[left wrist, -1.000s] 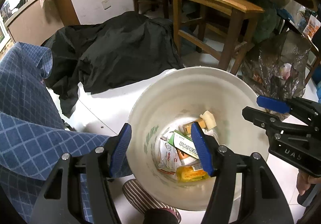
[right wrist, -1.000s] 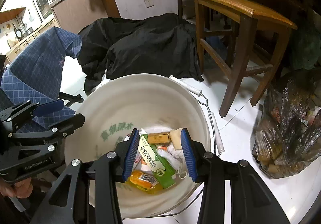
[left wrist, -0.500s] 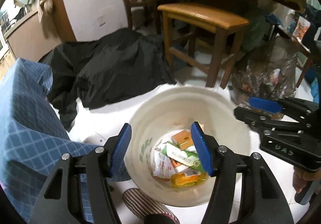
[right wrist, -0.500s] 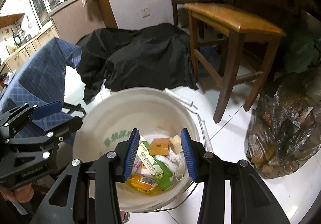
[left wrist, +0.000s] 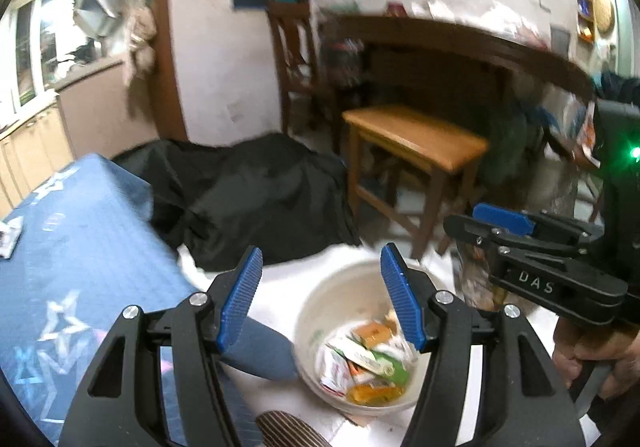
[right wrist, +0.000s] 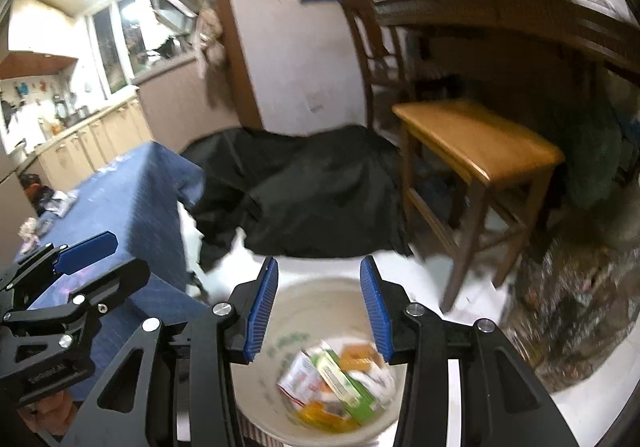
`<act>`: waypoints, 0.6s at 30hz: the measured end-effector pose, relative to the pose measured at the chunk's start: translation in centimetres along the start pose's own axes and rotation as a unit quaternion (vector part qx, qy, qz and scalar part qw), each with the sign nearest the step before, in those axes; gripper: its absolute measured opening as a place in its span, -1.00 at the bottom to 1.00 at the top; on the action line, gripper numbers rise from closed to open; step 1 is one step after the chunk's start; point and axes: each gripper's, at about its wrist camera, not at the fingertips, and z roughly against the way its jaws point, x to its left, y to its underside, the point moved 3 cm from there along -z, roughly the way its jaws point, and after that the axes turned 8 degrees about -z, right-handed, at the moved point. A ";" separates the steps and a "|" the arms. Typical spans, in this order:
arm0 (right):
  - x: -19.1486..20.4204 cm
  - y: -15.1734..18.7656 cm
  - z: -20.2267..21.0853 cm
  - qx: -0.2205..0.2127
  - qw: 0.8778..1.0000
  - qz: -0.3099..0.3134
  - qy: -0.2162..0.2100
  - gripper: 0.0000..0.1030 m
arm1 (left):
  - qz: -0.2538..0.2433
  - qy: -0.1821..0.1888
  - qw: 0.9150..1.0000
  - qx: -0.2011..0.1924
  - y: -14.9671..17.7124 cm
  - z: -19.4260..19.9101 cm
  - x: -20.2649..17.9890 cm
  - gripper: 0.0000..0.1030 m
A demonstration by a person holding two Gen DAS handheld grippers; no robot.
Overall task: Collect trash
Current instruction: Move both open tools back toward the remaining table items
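While blurred, white bucket point(left wrist: 316, 307) holds trash point(left wrist: 362, 363); green carton point(right wrist: 340, 379) | claws apart

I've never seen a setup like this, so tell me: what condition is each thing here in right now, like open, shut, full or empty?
left gripper: open, holding nothing.
right gripper: open, holding nothing.
white bucket: upright on the floor, wrappers and cartons at the bottom.
wooden stool: upright, bare seat.
black cloth: crumpled on the floor.

Wooden stool point(right wrist: 476, 143), black cloth heap point(right wrist: 316, 203) on the floor, blue tablecloth point(left wrist: 68, 243), dark wooden chair point(left wrist: 296, 63)
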 end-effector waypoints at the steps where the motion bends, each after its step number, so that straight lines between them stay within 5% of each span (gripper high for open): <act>1: 1.1 -0.4 0.4 -0.006 1.000 0.007 -0.007 -0.15 | 0.007 -0.008 1.000 -0.011 -0.2 0.9 0.8 0.15; 10: 14.7 -2.4 1.7 -0.035 0.990 0.100 -0.093 -0.15 | 0.093 -0.133 0.983 -0.081 0.5 9.8 11.3 0.22; 18: 28.3 -1.3 0.3 -0.007 0.969 0.183 -0.169 -0.15 | 0.206 -0.265 0.940 -0.067 6.1 16.8 23.3 0.24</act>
